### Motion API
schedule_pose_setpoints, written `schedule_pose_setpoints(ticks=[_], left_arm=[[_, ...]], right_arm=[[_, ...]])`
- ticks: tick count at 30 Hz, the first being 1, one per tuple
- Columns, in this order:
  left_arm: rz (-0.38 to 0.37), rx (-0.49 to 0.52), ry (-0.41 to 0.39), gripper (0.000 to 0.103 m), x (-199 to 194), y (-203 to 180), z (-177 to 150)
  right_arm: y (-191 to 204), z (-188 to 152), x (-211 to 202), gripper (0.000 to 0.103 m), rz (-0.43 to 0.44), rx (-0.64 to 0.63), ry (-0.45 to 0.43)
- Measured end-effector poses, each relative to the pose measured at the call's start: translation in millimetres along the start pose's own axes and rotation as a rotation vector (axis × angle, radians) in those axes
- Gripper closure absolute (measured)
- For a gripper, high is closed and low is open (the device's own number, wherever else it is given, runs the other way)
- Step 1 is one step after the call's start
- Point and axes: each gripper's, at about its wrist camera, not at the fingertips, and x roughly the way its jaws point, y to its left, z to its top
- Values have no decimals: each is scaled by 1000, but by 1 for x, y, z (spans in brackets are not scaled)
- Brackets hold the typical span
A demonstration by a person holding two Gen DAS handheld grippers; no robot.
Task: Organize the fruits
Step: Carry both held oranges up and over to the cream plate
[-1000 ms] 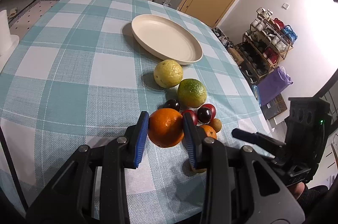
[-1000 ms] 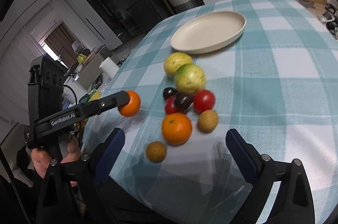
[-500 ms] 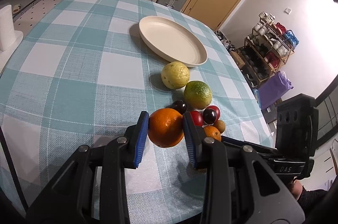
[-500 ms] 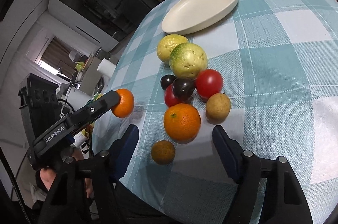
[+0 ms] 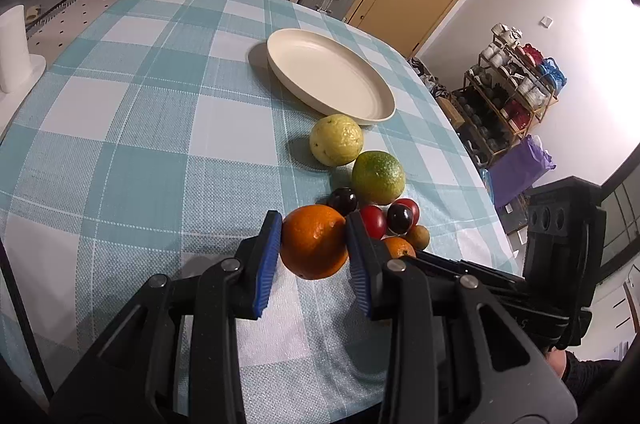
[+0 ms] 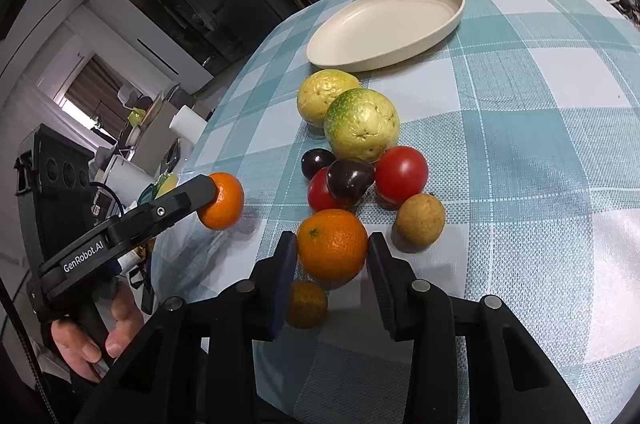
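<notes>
The left gripper [image 5: 314, 256] pinches an orange [image 5: 314, 242] between its two blue pads, which press on the sides of the fruit at about its widest part. In the right wrist view this same orange [image 6: 222, 201] hangs above the edge of the table [image 6: 560, 104], off to the left of the right gripper.

The right gripper [image 6: 332, 258] has its jaws around a second orange [image 6: 332, 244] that sits on the cloth. The pads stand very close to its two sides, but I cannot tell if they already press it or only bracket it.

Just beyond the right gripper lies the rest of the heap: a brown round fruit [image 6: 420, 220] to the right of the second orange, two red tomatoes [image 6: 401, 174] and two dark plums [image 6: 350, 178] behind it, then a green-yellow guava [image 6: 361, 124] and a yellow guava [image 6: 326, 94]. A small dark-orange fruit [image 6: 306, 304] lies under the left finger of the right gripper. Farther ahead is the cream plate [image 6: 452, 20] with nothing in it.

An orange, I judge, is firm, rather light, and its peel gives good friction, so a moderate grip across the middle is enough. It is round, so a grip off the centre can let it roll out. The tomatoes and plums look smooth and softer, so they probably need a gentler squeeze.
</notes>
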Motion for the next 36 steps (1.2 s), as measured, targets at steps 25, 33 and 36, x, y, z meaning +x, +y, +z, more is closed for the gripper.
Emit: schedule_pose_setpoints(ticks=[25, 33, 36], left_arm=[[21, 9, -5, 73, 1, -6, 8], [25, 12, 3, 73, 7, -10, 12], [27, 17, 8, 73, 9, -12, 13]], right_arm=[[-16, -1, -38, 67, 144, 20, -125], [-25, 3, -48, 67, 181, 25, -177], [-30, 3, -56, 68, 186, 29, -206]])
